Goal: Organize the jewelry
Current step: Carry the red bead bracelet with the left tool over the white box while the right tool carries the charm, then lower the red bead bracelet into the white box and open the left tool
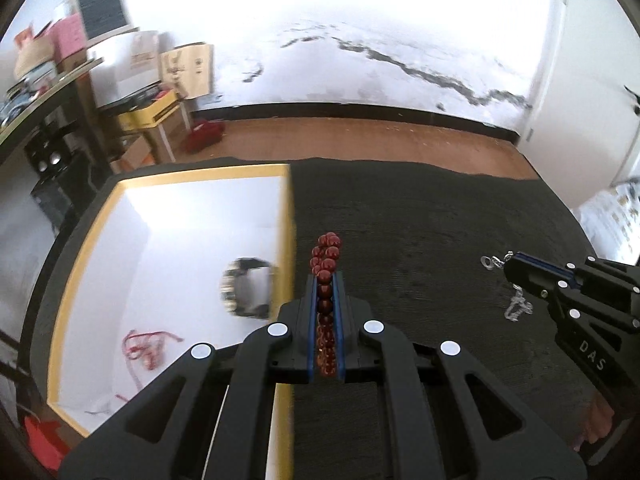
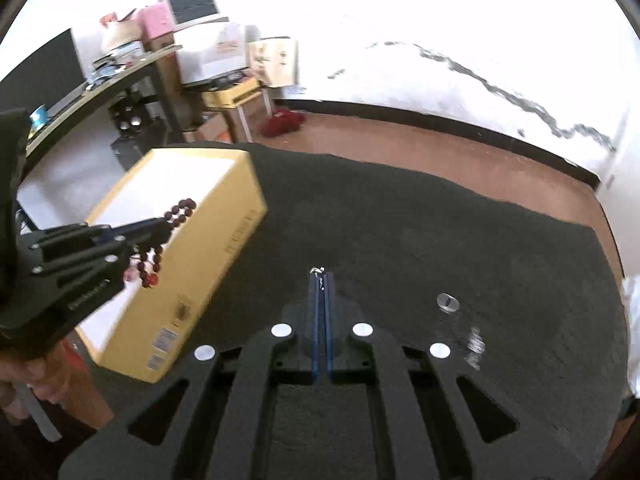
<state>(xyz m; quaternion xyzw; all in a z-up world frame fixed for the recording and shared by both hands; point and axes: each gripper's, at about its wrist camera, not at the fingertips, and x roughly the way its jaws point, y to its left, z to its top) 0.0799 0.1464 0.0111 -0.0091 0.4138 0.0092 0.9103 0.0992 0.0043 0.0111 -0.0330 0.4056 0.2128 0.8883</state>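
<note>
My left gripper (image 1: 325, 276) is shut on a dark red bead bracelet (image 1: 326, 258) and holds it above the black mat, just right of the yellow box's (image 1: 286, 216) right wall. The same gripper (image 2: 162, 222) and its beads (image 2: 180, 210) show over the box (image 2: 224, 236) in the right wrist view. My right gripper (image 2: 322, 274) is shut on a thin silver chain (image 2: 318, 269); in the left wrist view that gripper (image 1: 510, 262) shows the chain (image 1: 518, 306) dangling below it. Inside the white box floor lie a dark bracelet (image 1: 246, 288) and a red cord (image 1: 146, 346).
A black mat (image 2: 440, 240) covers the table. A clear ring (image 2: 448, 302) and a small silver piece (image 2: 476, 346) lie on the mat at the right. A cluttered desk and cartons stand beyond the table at the far left.
</note>
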